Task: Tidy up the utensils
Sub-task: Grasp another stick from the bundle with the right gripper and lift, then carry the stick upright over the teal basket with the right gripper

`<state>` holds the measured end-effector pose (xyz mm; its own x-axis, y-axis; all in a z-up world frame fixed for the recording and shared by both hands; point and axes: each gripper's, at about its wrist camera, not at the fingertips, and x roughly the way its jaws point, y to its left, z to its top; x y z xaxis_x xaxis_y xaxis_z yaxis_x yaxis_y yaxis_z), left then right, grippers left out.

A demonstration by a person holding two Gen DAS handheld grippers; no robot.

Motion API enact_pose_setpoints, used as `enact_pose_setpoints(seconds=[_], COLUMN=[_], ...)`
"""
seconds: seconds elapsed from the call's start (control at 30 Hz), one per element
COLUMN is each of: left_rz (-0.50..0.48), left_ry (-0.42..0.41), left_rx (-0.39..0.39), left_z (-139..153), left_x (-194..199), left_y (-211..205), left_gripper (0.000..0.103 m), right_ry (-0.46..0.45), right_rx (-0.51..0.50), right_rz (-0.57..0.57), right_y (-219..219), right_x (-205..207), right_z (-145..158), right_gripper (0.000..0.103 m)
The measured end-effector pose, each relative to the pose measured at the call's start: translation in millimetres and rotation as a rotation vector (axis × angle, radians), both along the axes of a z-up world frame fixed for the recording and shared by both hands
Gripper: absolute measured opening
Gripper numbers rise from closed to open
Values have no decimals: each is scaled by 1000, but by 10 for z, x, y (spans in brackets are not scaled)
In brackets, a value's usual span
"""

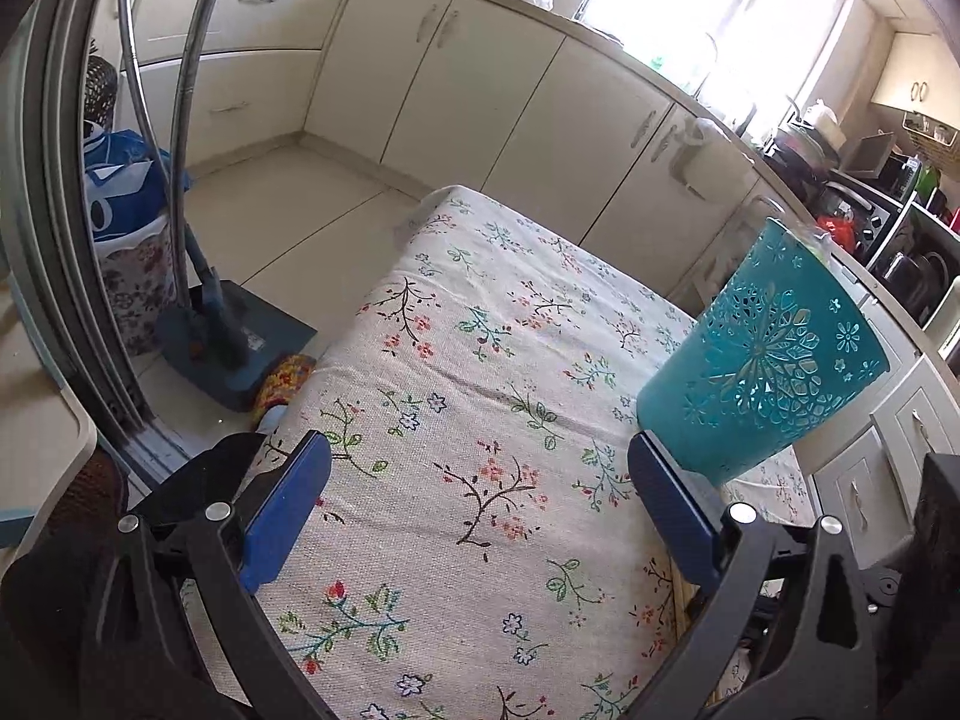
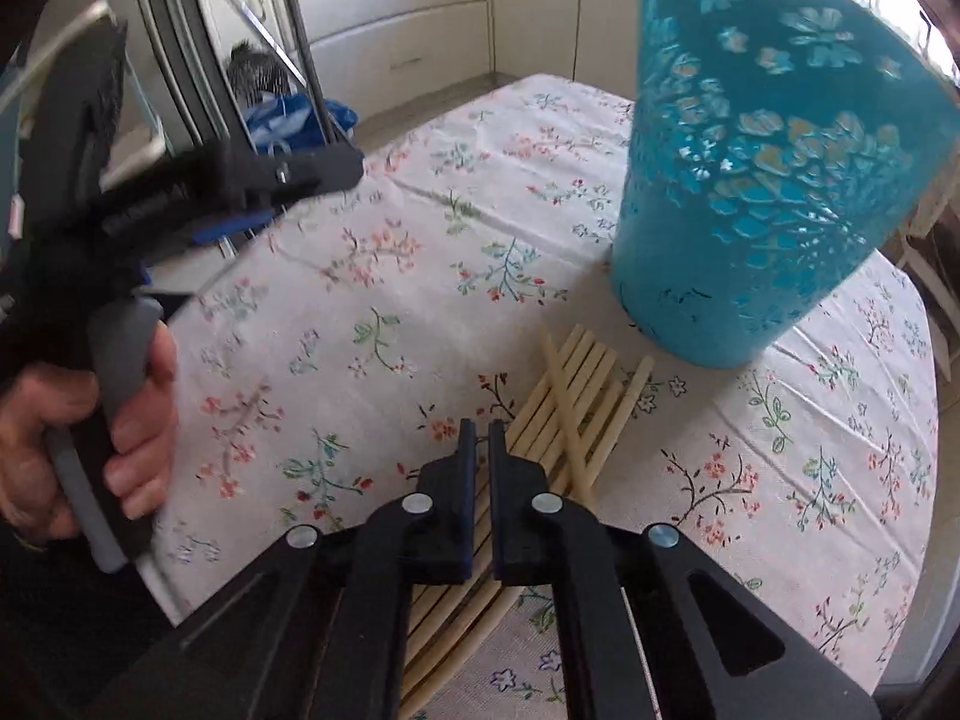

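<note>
The jaws of the right gripper (image 2: 482,429) are pressed together with only a sliver of a gap and nothing held between them, poised just above the near end of the chopsticks (image 2: 570,402). The left gripper (image 1: 480,468) has its jaws spread wide, empty, over bare cloth; from the right wrist view it sits out at about nine o'clock, with a hand (image 2: 90,432) wrapped round its grip.

Moving outward, the pale chopsticks lie in a loose fanned bundle on the floral tablecloth (image 2: 372,276), one or two crossed over the rest, running from under the right jaws toward one o'clock. Just beyond their far tips stands the teal perforated holder (image 2: 774,168), upright on the worktop, near them but not touching as far as I can tell.

By my reading the sorting is hardly begun: every stick I can see is on the cloth. What is inside the holder I cannot see.
</note>
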<state>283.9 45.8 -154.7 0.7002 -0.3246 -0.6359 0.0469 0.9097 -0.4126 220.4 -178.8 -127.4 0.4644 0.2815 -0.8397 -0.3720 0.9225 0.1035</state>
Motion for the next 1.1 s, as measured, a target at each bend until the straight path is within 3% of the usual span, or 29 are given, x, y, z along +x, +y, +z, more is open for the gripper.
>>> enact_pose_setpoints(seconds=[0.37, 0.43, 0.5, 0.53, 0.73, 0.8, 0.87, 0.97, 1.1], left_rz=[-16, -19, -22, -22, -24, -24, -24, -23, -26], left_ry=[12, 14, 17, 19, 26, 29, 30, 29, 32], left_rx=[13, 16, 18, 19, 24, 24, 24, 25, 29], left_z=[-12, -13, -16, -19, -27, -34, -34, -36, -39], left_x=[14, 16, 21, 22, 33, 36, 38, 38, 34], left_y=[-37, -42, -53, -55, -75, -75, -74, -81, -89], left_gripper=[95, 95, 95, 95, 95, 95, 95, 95, 95], right_ry=[23, 20, 8, 10, 27, 30, 4, -24, -121], right_rx=[-8, -17, -26, -28, -86, -96, -119, -27, 279], right_rz=[-120, -127, -141, -143, -91, -69, -58, -35, -19], right_y=[-419, -464, -520, -545, -537, -485, -432, -424, -578], right_x=[213, 257, 308, 342, 485, 494, 438, 257, 80], right_z=[-22, -38, -28, -35, -142, -144, -97, 150, 836], right_gripper=[6, 10, 24, 25, 24, 9, 7, 6, 6])
